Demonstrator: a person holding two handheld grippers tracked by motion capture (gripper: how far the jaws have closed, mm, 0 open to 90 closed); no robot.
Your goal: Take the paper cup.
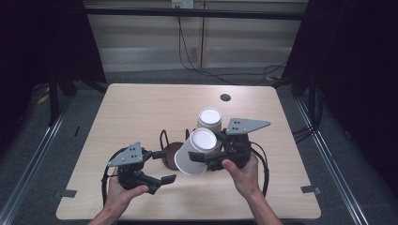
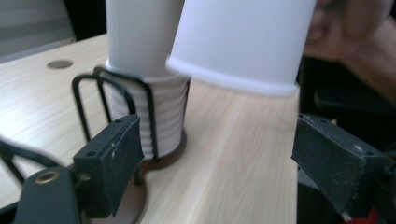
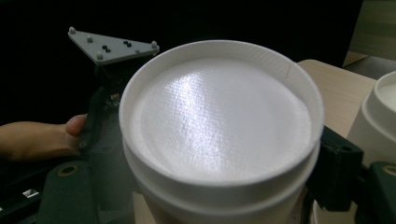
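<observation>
White paper cup [image 1: 195, 152] is clenched in the right tongs [image 1: 210, 159], inverted and tilted, base uppermost, above the middle of the tabletop [image 1: 136, 108]. It sits just off the stack of inverted cups [image 1: 209, 121] in the black wire holder [image 2: 116, 107], probably so one cup comes away alone. The left tongs [image 1: 159, 166] are released, jaws spread, near the front edge beside the holder's round brown base [image 1: 170, 152], apparently placed to steady it

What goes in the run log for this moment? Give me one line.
right gripper: shut on tilted paper cup | left gripper: open, empty | cup stack: upside down in wire holder | table
</observation>
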